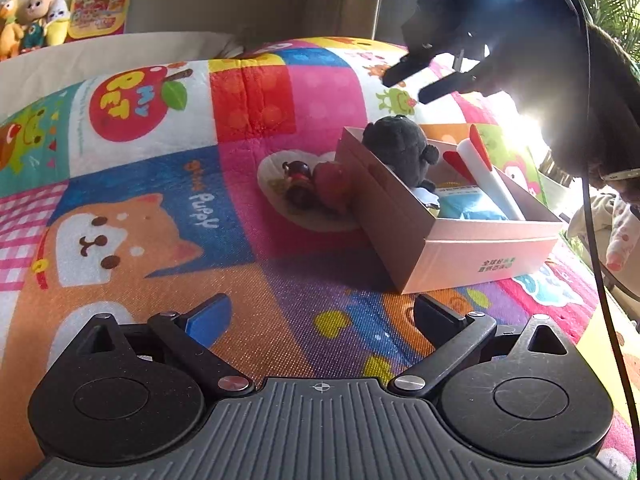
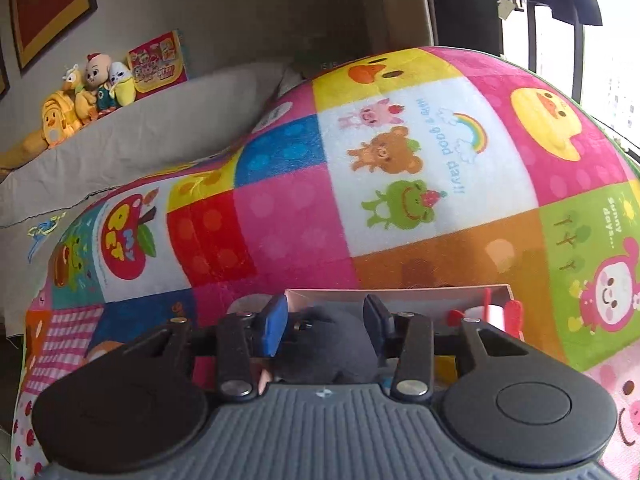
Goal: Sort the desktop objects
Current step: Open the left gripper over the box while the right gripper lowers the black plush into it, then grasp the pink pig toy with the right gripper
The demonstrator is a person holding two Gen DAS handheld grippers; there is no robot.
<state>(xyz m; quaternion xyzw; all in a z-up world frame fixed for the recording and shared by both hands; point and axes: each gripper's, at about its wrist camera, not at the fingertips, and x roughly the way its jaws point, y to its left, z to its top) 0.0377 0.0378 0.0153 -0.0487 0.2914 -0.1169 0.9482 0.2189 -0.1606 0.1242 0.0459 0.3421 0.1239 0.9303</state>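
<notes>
An open cardboard box (image 1: 480, 248) sits on the play mat and holds a black plush toy (image 1: 400, 148), a white roll with red fins (image 1: 494, 178) and a blue packet (image 1: 472, 206). Left of the box, a white heart-shaped dish (image 1: 276, 168) carries a small dark figurine (image 1: 298, 184) and a red apple-like toy (image 1: 332, 184). My left gripper (image 1: 322, 316) is open over the mat, in front of the box, with nothing in it. My right gripper (image 1: 404, 90) hovers above the plush toy (image 2: 328, 344) with its fingers apart, not touching it. The box rim (image 2: 400, 292) shows just beyond them.
A colourful patchwork play mat (image 1: 160, 140) covers the surface. Stuffed toys (image 1: 32, 20) and a red booklet (image 1: 100, 10) stand on a grey ledge at the back left. A black cable (image 1: 592, 184) and a person's patterned sleeve (image 1: 618, 236) are at the right, against bright window glare.
</notes>
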